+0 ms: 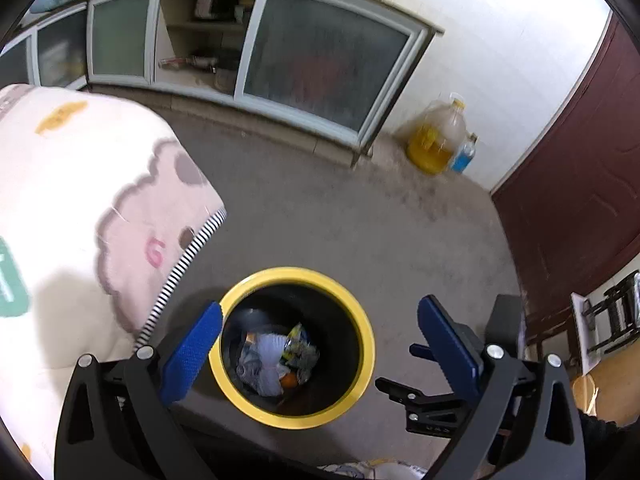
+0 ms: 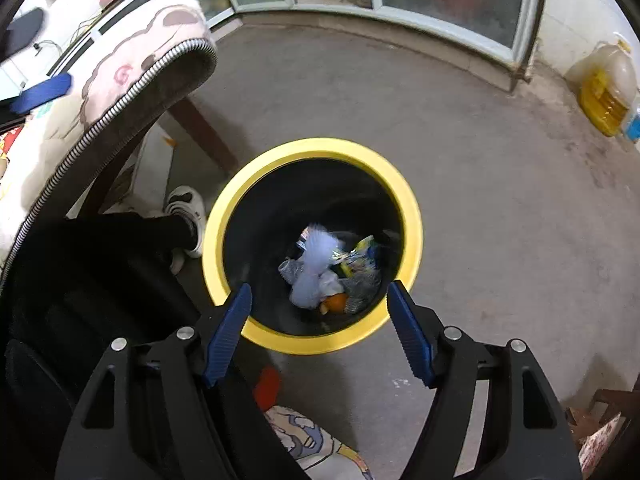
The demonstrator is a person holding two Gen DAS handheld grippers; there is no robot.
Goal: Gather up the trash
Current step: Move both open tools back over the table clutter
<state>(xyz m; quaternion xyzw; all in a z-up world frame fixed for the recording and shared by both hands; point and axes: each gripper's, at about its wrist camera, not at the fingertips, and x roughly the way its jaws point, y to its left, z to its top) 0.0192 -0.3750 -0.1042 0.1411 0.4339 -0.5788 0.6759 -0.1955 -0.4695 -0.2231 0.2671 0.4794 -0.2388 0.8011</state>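
The yellow-rimmed bin [image 2: 312, 246] stands upright on the grey floor [image 2: 480, 200], mouth up, crumpled trash [image 2: 332, 272] at its bottom; the right gripper [image 2: 320, 332] hangs spread over its near rim, holding nothing; the left gripper [image 1: 316, 344] likewise spread, empty; a cushioned chair [image 1: 80, 200] stands left.

both wrist views look steeply down from above, sharing the yellow-rimmed bin [image 1: 362, 312] [image 2: 414, 216] and floor.
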